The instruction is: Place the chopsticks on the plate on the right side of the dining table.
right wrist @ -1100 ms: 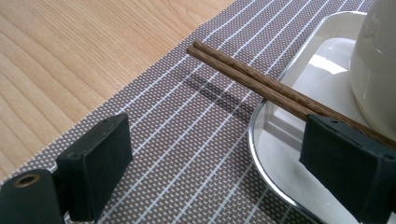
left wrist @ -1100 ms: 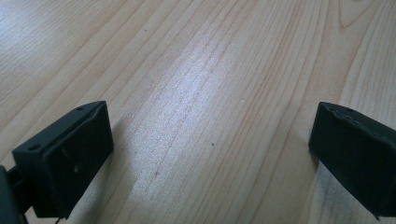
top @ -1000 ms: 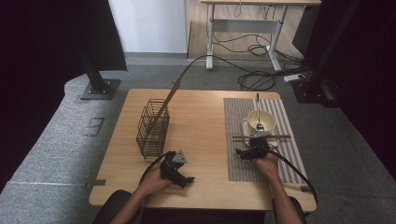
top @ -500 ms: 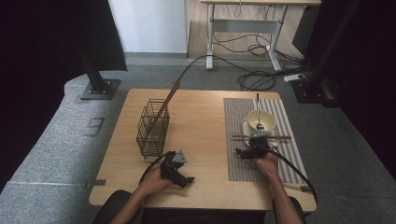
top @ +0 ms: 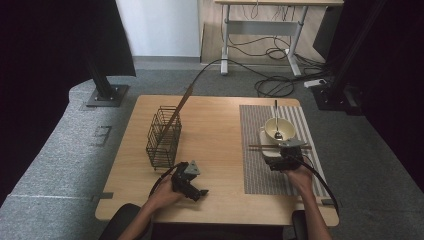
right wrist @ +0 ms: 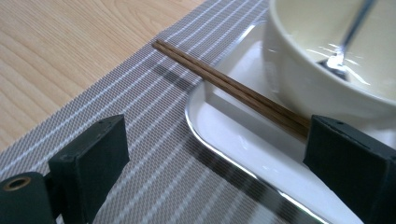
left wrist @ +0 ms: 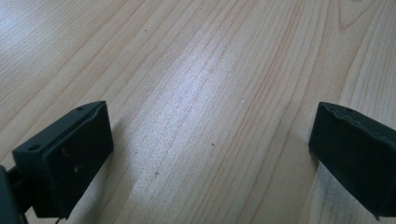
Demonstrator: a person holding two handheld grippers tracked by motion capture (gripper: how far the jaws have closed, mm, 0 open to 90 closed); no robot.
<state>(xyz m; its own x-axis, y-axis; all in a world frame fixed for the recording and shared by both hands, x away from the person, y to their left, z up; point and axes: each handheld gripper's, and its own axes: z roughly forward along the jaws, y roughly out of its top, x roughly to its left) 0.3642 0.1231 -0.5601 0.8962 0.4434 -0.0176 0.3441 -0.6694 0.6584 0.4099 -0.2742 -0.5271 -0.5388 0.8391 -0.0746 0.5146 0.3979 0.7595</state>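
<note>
The right hand-held gripper is released, jaws spread wide over the striped placemat and the near edge of the white tray. Just ahead, the chopsticks lie across that tray's rim, untouched. Beyond them stands the bowl holding a spoon. The left hand-held gripper rests released on bare tabletop.

A grey, white-striped placemat carries a white tray, cream bowl and brown chopsticks.

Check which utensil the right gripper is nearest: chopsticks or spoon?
The chopsticks: they lie across the tray rim between the right gripper's open jaws. The spoon sits farther off in the bowl.
</note>
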